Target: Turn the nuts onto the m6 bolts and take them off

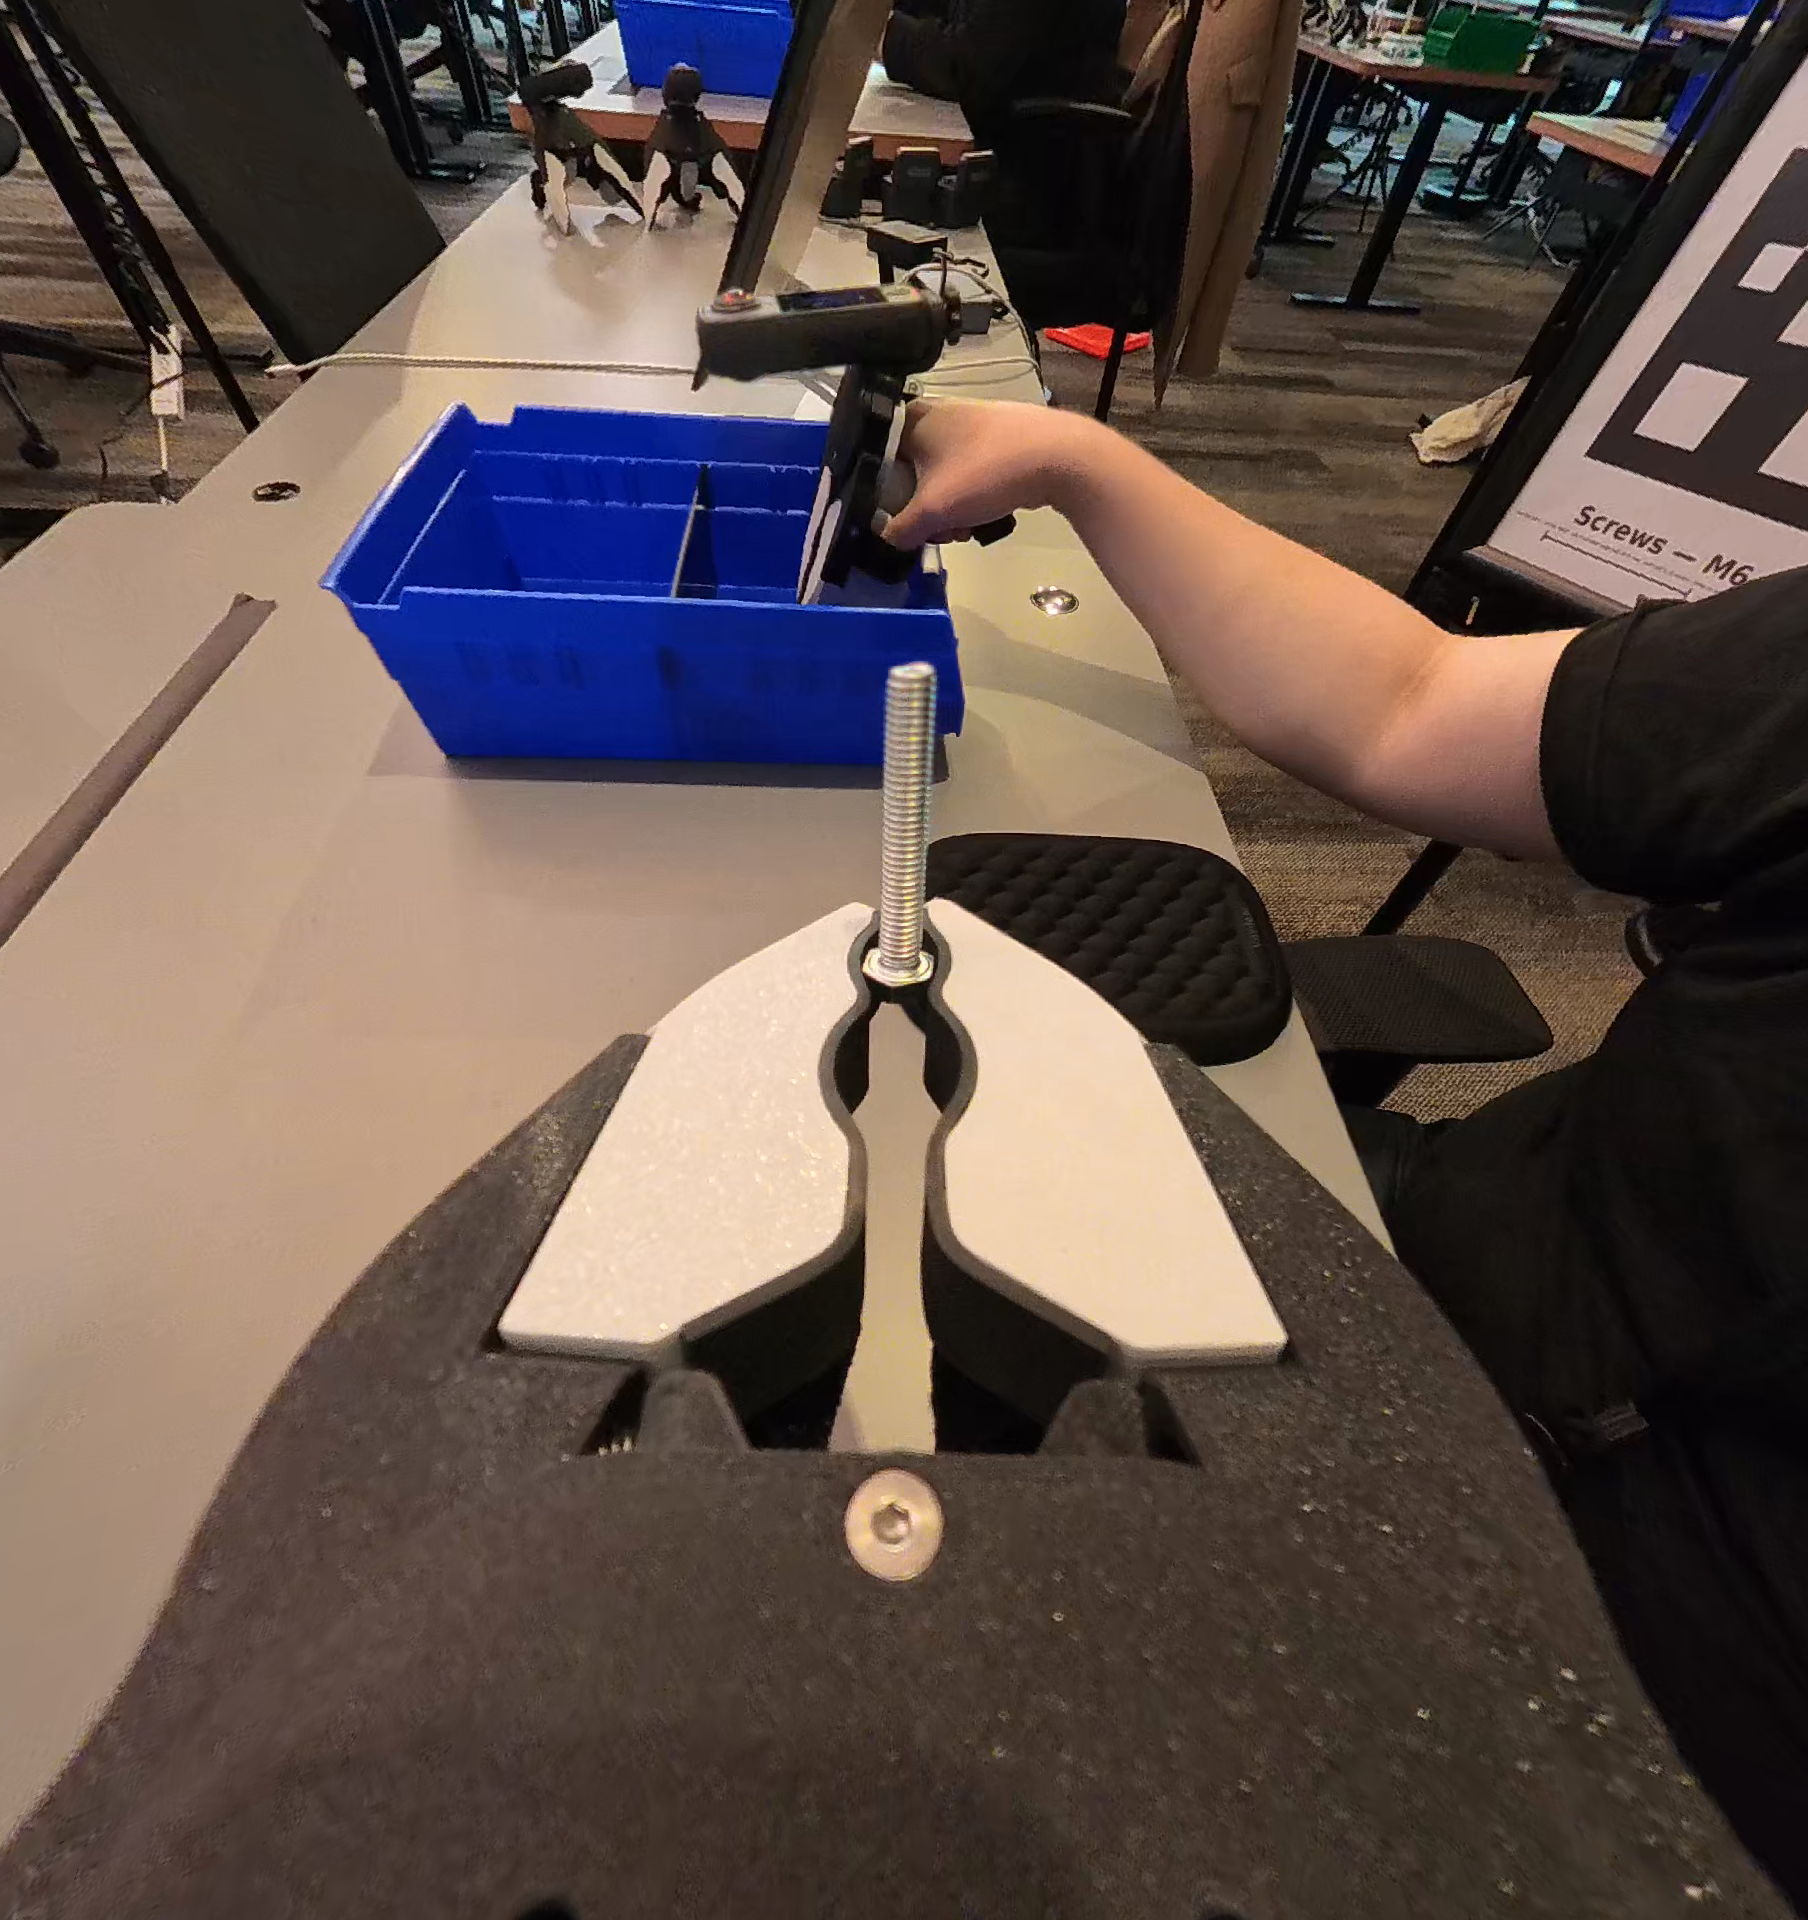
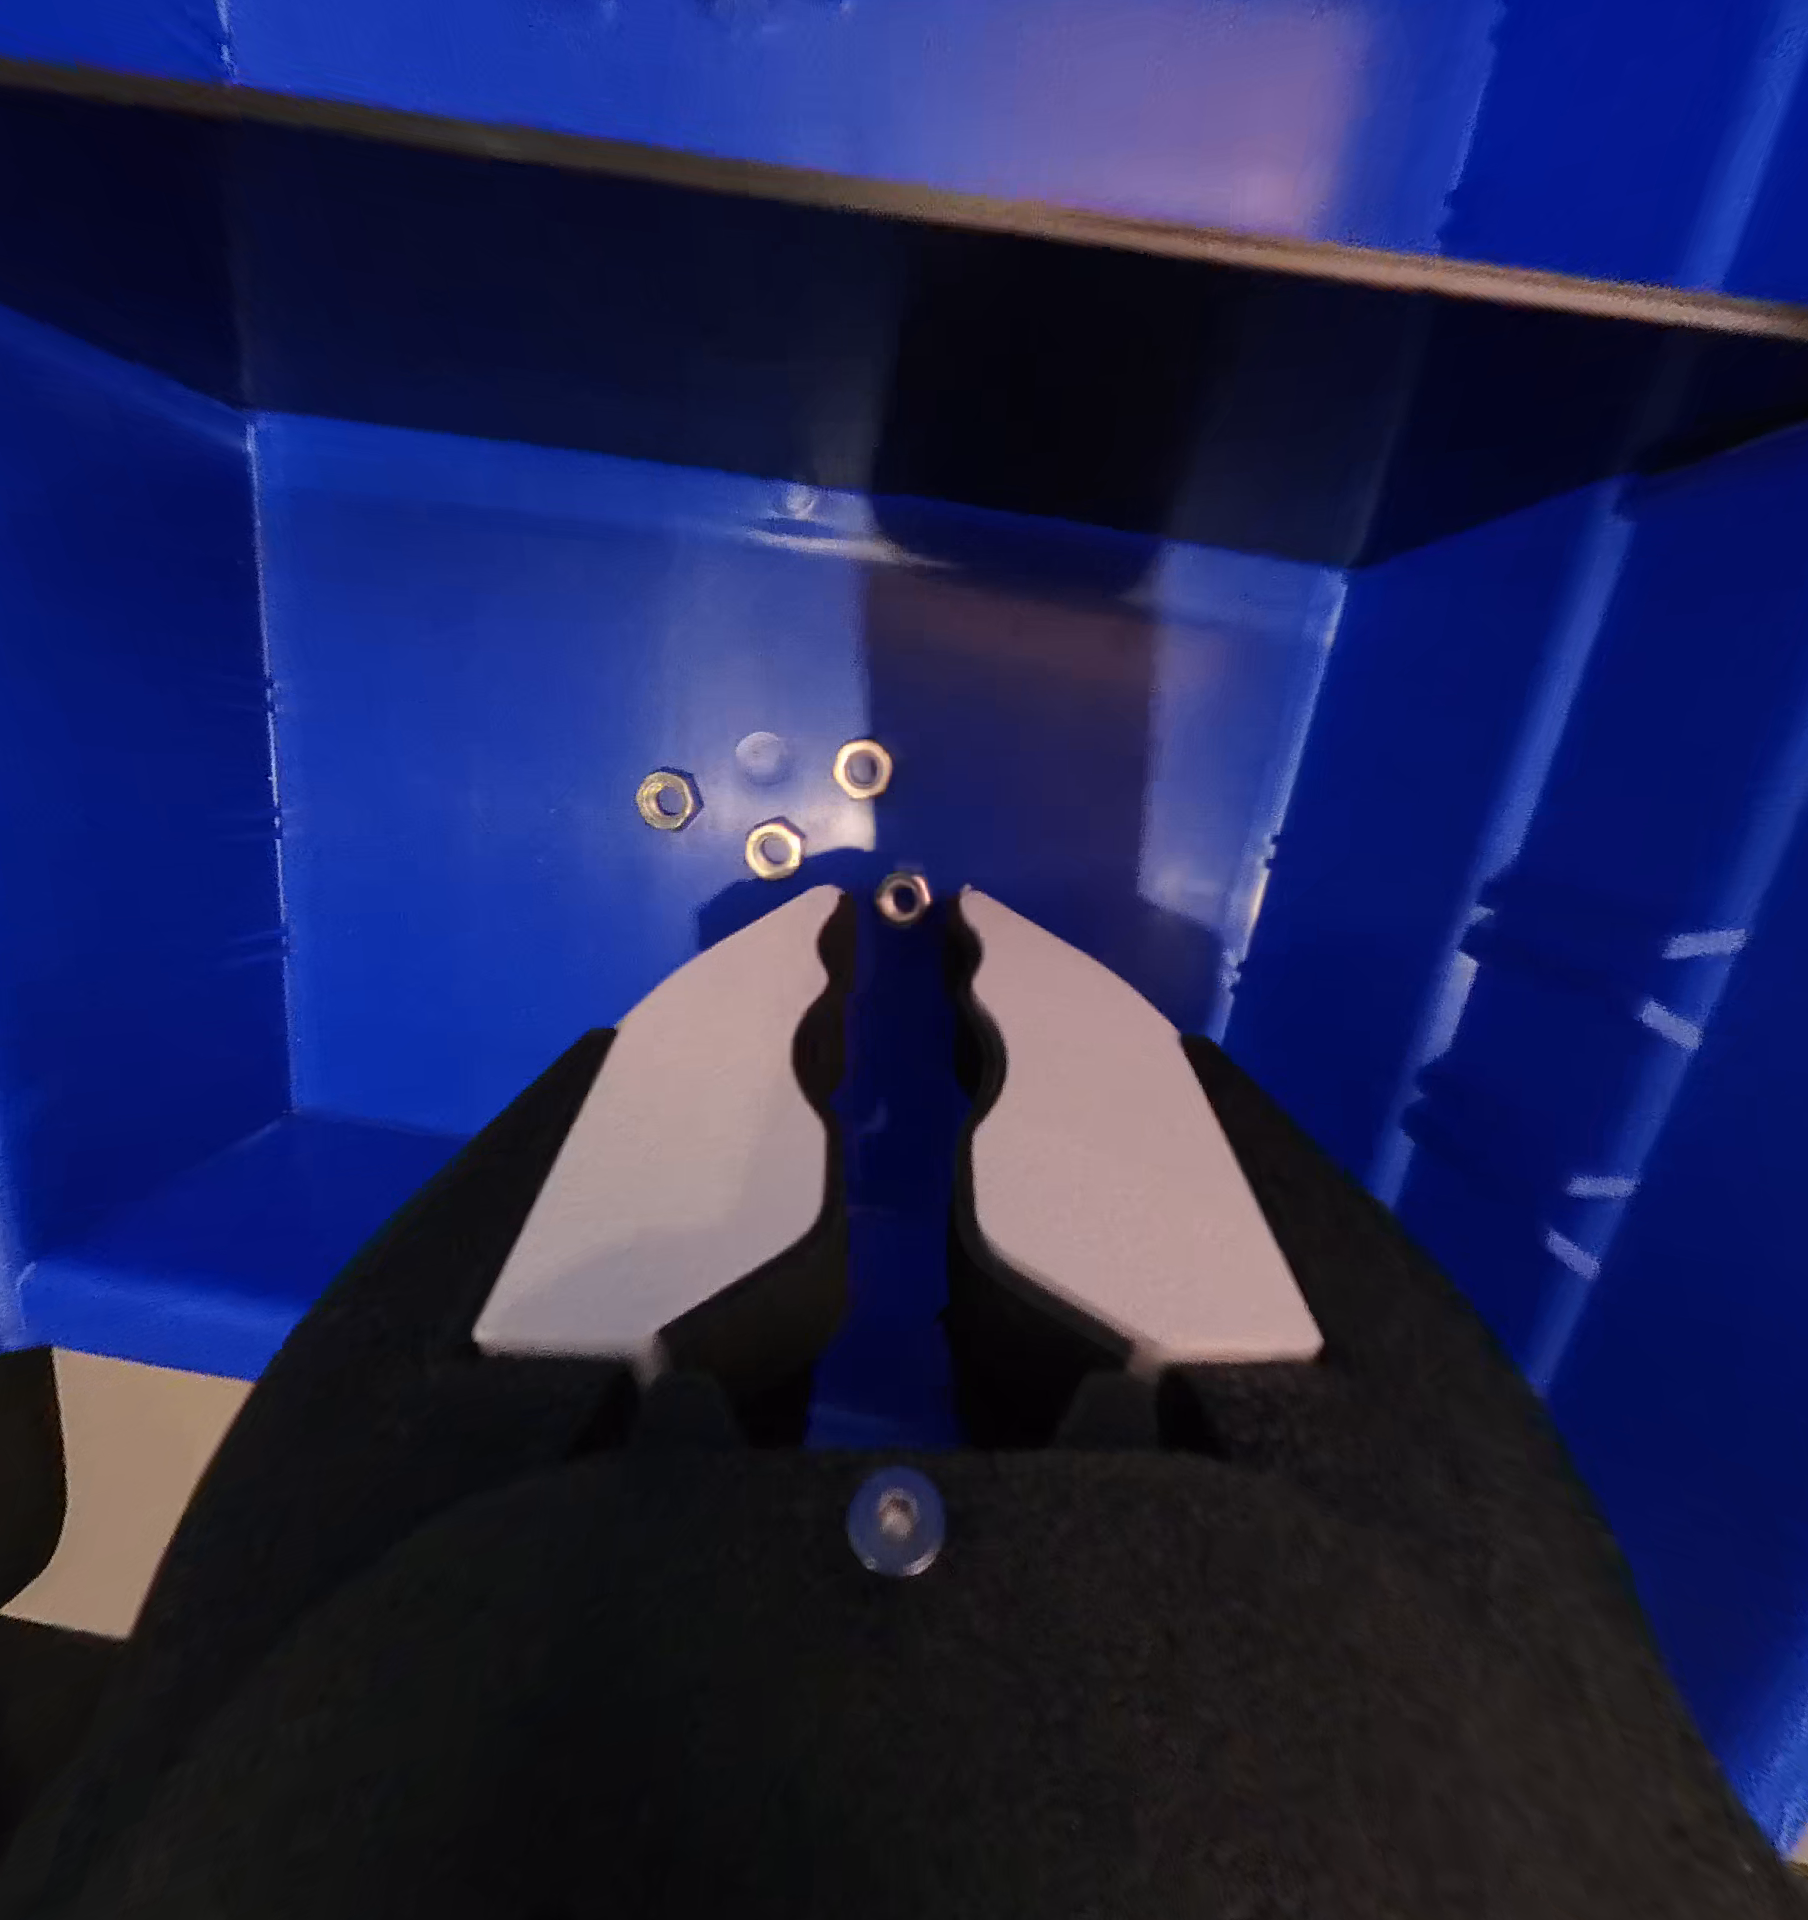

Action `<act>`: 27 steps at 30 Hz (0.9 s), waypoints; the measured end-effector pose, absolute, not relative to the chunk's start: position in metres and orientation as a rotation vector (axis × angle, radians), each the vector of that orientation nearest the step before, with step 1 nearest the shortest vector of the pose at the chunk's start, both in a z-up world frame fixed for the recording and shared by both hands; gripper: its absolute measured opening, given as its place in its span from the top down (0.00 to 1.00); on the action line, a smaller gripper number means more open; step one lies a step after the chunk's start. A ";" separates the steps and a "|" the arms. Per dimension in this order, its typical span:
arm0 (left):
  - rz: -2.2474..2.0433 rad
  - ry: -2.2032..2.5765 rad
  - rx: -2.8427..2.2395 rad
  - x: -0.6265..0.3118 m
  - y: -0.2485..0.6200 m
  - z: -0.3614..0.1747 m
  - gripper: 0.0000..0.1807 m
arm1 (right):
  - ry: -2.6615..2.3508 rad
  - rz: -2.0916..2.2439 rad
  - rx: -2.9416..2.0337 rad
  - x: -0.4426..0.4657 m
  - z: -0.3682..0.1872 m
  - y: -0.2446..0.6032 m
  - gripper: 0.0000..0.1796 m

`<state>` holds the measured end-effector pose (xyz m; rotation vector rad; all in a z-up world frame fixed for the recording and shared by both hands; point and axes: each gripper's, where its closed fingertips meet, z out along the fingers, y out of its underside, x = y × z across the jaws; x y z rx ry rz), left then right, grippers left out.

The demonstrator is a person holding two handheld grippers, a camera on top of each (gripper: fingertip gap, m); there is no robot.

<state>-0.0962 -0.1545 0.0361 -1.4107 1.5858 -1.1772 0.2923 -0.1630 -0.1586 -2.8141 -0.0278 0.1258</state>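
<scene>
The long silver threaded steel bolt [image 1: 908, 821] stands upright above the grey table [image 1: 256, 1039], just in front of the blue plastic divided bin [image 1: 651, 675]. Its long axis runs vertical, free threaded end up, hexagonal head down. The left gripper [image 1: 902, 971], white-faced fingers on a black body, is clamped on the head at its tips. This hold appears meant to present the bare thread upward for a nut to be started from above. No nut sits on the visible thread.

The right gripper [image 2: 900, 899] reaches down into the bin's compartment nearest the person, held by the person's bare hand [image 1: 967, 473]. Its jaws stand slightly apart, with one small silver hexagonal nut [image 2: 902, 896] lying flat on the bin floor between the tips. Contact with that nut cannot be confirmed. Three further nuts lie flat just beyond it: [image 2: 773, 849], [image 2: 668, 800], [image 2: 862, 768].

Judgement: the step in hand is picking a nut; threading has not begun. A flat, small nut may slip from the tips on closing.
</scene>
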 end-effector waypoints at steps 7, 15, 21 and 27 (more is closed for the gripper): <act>-1.189 1.532 -1.401 -0.101 -0.150 0.046 0.98 | -0.030 -0.035 -2.636 0.292 -0.091 -0.166 0.83; -1.060 1.593 -1.444 -0.094 -0.144 0.025 0.98 | -0.846 0.303 -2.215 0.091 0.044 -0.157 0.84; -1.034 1.649 -1.471 -0.089 -0.148 0.011 0.98 | -1.530 0.378 -1.921 -0.050 0.062 -0.163 0.86; -1.015 1.669 -1.484 -0.092 -0.151 0.002 0.98 | -1.612 0.390 -1.843 -0.102 0.060 -0.143 0.87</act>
